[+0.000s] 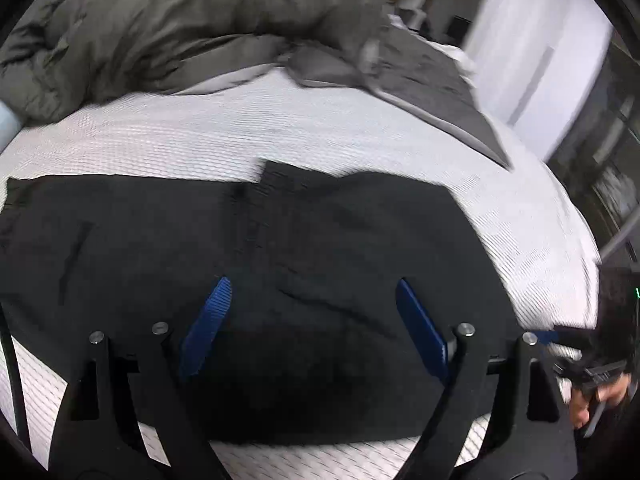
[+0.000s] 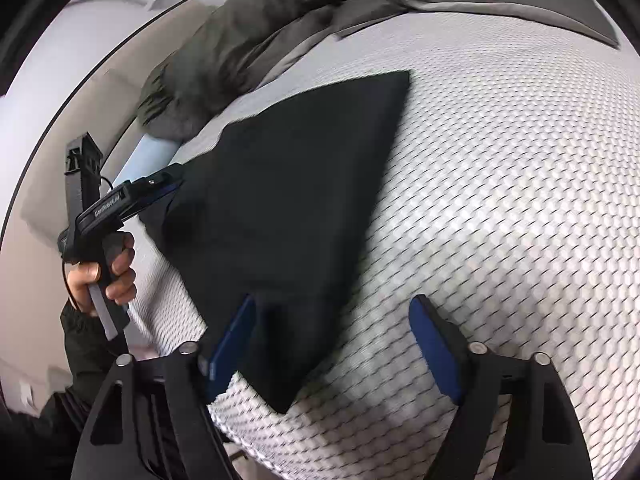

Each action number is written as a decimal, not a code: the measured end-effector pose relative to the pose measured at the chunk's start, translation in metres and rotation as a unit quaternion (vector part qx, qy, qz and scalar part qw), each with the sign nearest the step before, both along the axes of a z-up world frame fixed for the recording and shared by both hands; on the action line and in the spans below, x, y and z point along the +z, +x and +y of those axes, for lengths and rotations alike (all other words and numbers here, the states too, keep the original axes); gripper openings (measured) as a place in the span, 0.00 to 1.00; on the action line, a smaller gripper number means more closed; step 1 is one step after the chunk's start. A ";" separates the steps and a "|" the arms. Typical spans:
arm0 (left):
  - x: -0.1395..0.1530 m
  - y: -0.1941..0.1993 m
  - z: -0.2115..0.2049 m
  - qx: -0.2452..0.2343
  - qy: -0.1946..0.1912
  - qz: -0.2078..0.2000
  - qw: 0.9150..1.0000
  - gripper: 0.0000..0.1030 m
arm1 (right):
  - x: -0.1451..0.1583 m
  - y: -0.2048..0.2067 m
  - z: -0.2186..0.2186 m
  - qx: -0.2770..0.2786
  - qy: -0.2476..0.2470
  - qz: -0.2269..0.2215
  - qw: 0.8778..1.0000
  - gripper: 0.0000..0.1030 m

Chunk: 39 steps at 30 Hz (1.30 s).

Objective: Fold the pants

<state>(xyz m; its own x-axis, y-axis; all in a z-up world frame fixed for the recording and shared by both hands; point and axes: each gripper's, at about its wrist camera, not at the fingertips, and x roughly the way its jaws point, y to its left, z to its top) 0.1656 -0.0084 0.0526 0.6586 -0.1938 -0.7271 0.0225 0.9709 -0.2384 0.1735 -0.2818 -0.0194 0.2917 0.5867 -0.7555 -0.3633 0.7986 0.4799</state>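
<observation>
Black pants (image 1: 280, 248) lie folded and flat on the white textured mattress (image 1: 240, 128). My left gripper (image 1: 313, 282) hangs just above them, open, its blue pads (image 1: 208, 320) spread wide over the cloth. In the right wrist view the pants (image 2: 296, 200) run from the middle down to a near corner. My right gripper (image 2: 334, 300) is open; that corner lies against its left blue pad (image 2: 232, 340), and the right pad stands apart over bare mattress (image 2: 500, 200). The left gripper (image 2: 168, 184), held by a hand (image 2: 112, 268), sits at the pants' far left edge.
A crumpled grey-green duvet (image 1: 180, 28) fills the back of the bed, also seen as the duvet (image 2: 248, 40) in the right wrist view. A pale blue roll (image 2: 148, 156) lies at the mattress edge. A white wall panel (image 1: 532, 52) stands beyond the bed. A hand with the other gripper (image 1: 600, 376) is at far right.
</observation>
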 end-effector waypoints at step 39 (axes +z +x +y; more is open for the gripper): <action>-0.031 -0.119 -0.216 -0.307 0.105 -0.054 0.944 0.42 | -0.012 0.062 0.002 -0.104 0.047 -0.001 0.993 0.49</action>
